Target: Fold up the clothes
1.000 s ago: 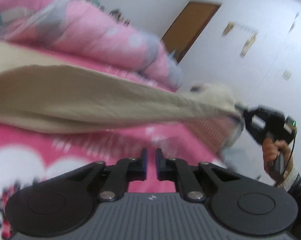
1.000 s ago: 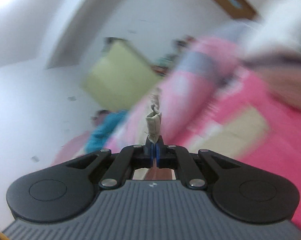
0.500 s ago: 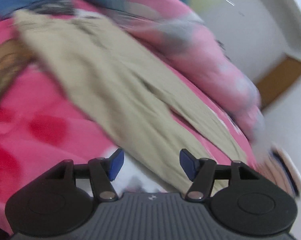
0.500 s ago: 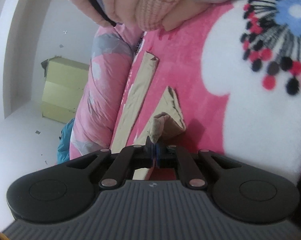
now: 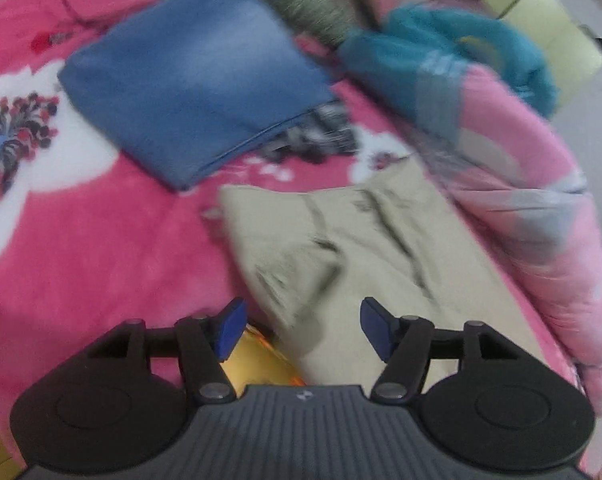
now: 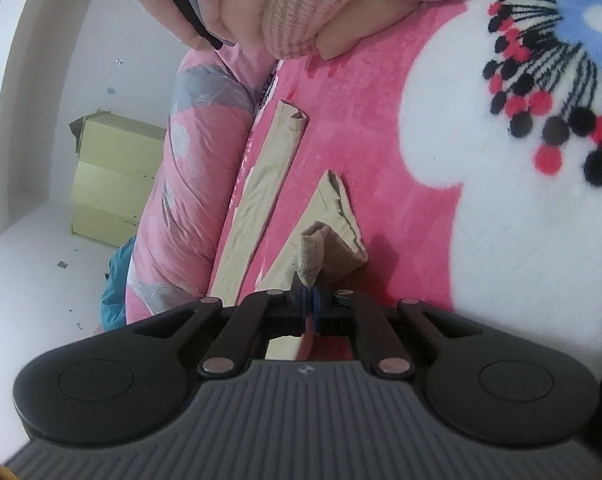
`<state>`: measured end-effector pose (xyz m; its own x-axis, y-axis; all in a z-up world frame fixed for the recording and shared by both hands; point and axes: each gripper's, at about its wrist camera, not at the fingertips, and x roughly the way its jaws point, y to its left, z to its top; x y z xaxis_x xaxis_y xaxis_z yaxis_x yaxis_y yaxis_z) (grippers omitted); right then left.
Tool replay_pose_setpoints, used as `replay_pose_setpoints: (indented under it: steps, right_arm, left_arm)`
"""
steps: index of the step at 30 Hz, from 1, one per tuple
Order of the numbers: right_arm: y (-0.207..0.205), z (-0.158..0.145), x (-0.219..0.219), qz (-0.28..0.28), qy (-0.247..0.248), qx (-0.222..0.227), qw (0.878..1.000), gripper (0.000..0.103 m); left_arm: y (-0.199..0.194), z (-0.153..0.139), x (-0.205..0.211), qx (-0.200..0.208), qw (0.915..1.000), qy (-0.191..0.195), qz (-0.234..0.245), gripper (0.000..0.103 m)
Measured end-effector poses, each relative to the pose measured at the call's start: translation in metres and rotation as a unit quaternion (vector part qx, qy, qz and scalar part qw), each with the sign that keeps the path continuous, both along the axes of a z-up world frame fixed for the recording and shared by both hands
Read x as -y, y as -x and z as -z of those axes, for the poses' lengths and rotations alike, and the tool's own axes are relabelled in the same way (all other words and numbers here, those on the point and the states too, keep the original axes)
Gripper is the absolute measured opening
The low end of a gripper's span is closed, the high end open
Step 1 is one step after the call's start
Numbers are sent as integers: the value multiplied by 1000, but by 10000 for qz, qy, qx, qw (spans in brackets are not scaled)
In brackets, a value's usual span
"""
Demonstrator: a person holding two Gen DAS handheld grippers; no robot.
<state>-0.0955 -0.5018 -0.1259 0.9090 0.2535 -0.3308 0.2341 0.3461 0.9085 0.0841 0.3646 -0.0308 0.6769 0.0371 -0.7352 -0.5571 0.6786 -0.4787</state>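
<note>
While my left hand-held gripper (image 5: 301, 330) hangs with its jaws just spread and nothing between them, the beige trousers (image 5: 353, 248) lie lower centre on the pink blanket (image 5: 101, 248). My right hand-held gripper (image 6: 309, 300) pinches one trouser hem (image 6: 315, 256); I'd grab the waistband edge squarely next.

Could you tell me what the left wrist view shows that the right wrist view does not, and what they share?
Only the left wrist view shows the folded blue garment lying on the blanket, the waist end of the beige trousers, and the open left hand-held gripper with nothing between its pads. Only the right wrist view shows the two trouser legs stretched out, the right hand-held gripper shut on a leg's cuff, and a pile of clothes at the top. Both show the pink floral blanket, the rolled pink quilt, a teal garment and yellow-green boxes.
</note>
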Motion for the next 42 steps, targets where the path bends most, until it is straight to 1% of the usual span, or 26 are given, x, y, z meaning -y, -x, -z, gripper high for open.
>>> replay_pose_setpoints:
  steps: [3, 4, 6, 7, 10, 11, 14, 15, 16, 17, 19, 21, 22, 24, 27, 28, 30, 31, 32, 33, 35, 37, 38, 40, 41, 42]
  right_arm:
    - [-1, -3, -2, 41, 83, -40, 9999, 2]
    - [-2, -5, -2, 55, 124, -43, 9999, 2]
    - [-2, -9, -4, 78, 234, -40, 9997, 2]
    - [-2, -11, -5, 92, 299, -39, 9995, 2]
    - [-5, -17, -7, 183, 446, -50, 9988, 1]
    - [-5, -20, -7, 220, 429, -29, 9988, 1]
    - [-1, -36, -3, 259, 169, 91, 9995, 1]
    - [-1, -41, -3, 221, 260, 30, 9994, 1]
    - [-1, -43, -4, 164, 423, -106, 9989, 1]
    - [-3, -43, -5, 106, 555, -265, 9981, 1]
    - [-7, -32, -7, 6, 596, -688, 9958, 1]
    - [-9, -23, -8, -71, 587, -995, 9933, 1]
    - [-6, -30, -7, -73, 583, -848, 9947, 1]
    - [1, -42, -7, -94, 606, -604, 9963, 1]
    - [10, -49, -8, -268, 862, -682, 9936, 1]
    - [12, -40, -9, -362, 863, -876, 9918, 1]
    - [18, -19, -10, -481, 630, -1218, 9894, 1]
    - [25, -13, -8, -461, 492, -1165, 9909, 1]
    - [30, -10, -7, -470, 399, -1102, 9920, 1]
    - [34, -12, -6, -559, 434, -1034, 9921, 1]
    - [40, -17, -7, -801, 736, -1020, 9888, 2]
    - [47, -21, -2, -854, 866, -1018, 9873, 7]
    - [53, -22, 3, -821, 877, -1002, 9877, 9]
    - [69, -26, 12, -641, 981, -973, 9883, 13]
    - [76, -30, 17, -518, 1149, -961, 9874, 13]
    - [84, -37, 23, -379, 1353, -918, 9858, 13]
  left_arm:
    - [-23, 11, -12, -286, 9996, 19, 15, 53]
    - [-26, 14, -15, -303, 9995, 41, 16, 43]
    - [-33, 17, -14, -263, 9996, 21, -15, 28]
    - [-38, 17, -14, -249, 9997, -46, -25, 11]
    - [-42, 2, -15, -142, 9997, -209, -9, 8]
    - [-31, -11, -13, -55, 9997, -256, 14, 7]
    - [-23, -38, -17, 161, 9987, -387, 299, 7]
    - [-23, -38, -18, 32, 9979, -508, 405, 8]
    - [-26, -32, -19, -183, 9960, -681, 548, 8]
    - [-30, -24, -21, -364, 9946, -740, 630, 8]
    - [-32, -8, -29, -592, 9943, -601, 658, 8]
    - [-29, -9, -33, -494, 9955, -492, 634, 8]
    - [-27, -10, -35, -444, 9961, -438, 621, 8]
    - [-28, -15, -31, -462, 9942, -628, 741, 8]
    - [-33, -11, -30, -640, 9923, -742, 762, 9]
    - [-35, -9, -31, -706, 9918, -756, 746, 9]
    - [-36, -4, -32, -785, 9918, -736, 691, 10]
    - [-36, -2, -33, -804, 9919, -723, 671, 11]
    - [-35, -2, -32, -803, 9916, -756, 675, 15]
    - [-35, -4, -31, -822, 9910, -826, 656, 19]
    - [-29, -12, -29, -855, 9893, -1048, 546, 40]
    - [-21, -21, -25, -830, 9875, -1262, 450, 43]
    - [-14, -30, -18, -791, 9848, -1496, 392, 40]
    - [-2, -46, -5, -711, 9775, -1965, 273, 38]
    - [6, -57, 7, -630, 9719, -2245, 320, 38]
    - [12, -66, 19, -516, 9687, -2394, 405, 38]
